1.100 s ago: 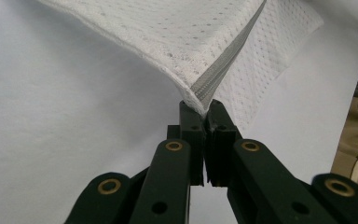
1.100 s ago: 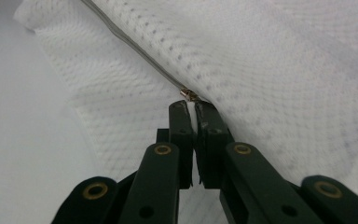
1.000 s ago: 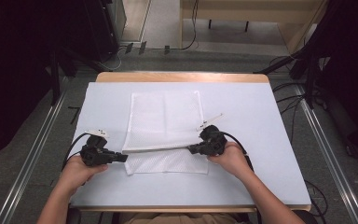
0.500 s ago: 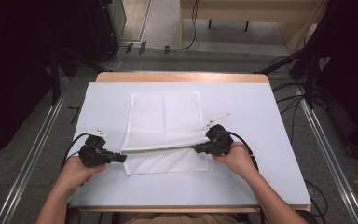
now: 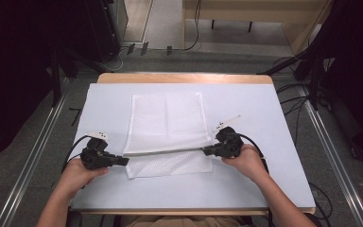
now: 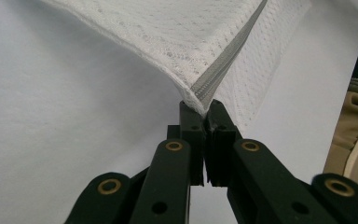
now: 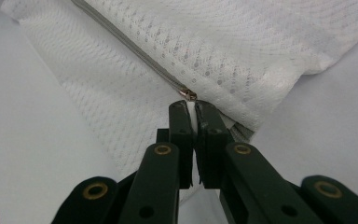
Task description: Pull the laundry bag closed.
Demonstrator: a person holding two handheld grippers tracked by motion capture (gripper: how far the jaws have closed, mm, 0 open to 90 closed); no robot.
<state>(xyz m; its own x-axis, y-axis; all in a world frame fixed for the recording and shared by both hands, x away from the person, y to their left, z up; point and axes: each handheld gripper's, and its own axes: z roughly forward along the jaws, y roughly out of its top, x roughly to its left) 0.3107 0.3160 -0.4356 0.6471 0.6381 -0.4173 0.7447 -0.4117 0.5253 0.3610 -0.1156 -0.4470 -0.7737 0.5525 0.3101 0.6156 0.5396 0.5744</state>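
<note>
White mesh bag [image 5: 167, 127] with a grey zipper [image 5: 165, 152] lies mid-table on the pale sheet covering the table [image 5: 250, 184], long side running away from you. The zipper line crosses the bag near its close end, and a strip of mesh sits on your side of it.

Your left gripper [image 5: 123, 161] is at the bag's left edge. In the left gripper view its jaws are pinched nearly together on the mesh corner right where the zipper [image 6: 223, 70] ends, and the mesh bag [image 6: 168, 42] rises off the sheet from that point.

Your right gripper [image 5: 207, 151] is at the bag's right edge, at the other end of the zipper line. In the right gripper view its jaws are clamped on a thin white bit of the mesh bag [image 7: 242, 51] just below the small metal zipper pull [image 7: 188, 94]. The zipper [image 7: 130, 49] runs off up and to the left from there.

In the high view the zipper edge looks taut and straight between the two grippers, slightly raised over the near strip of mesh. Your left hand [image 5: 78, 175] and right hand [image 5: 246, 161] each wrap a gripper body, with cables trailing off behind. Wood table edge [image 5: 184, 78] shows at the far side.
</note>
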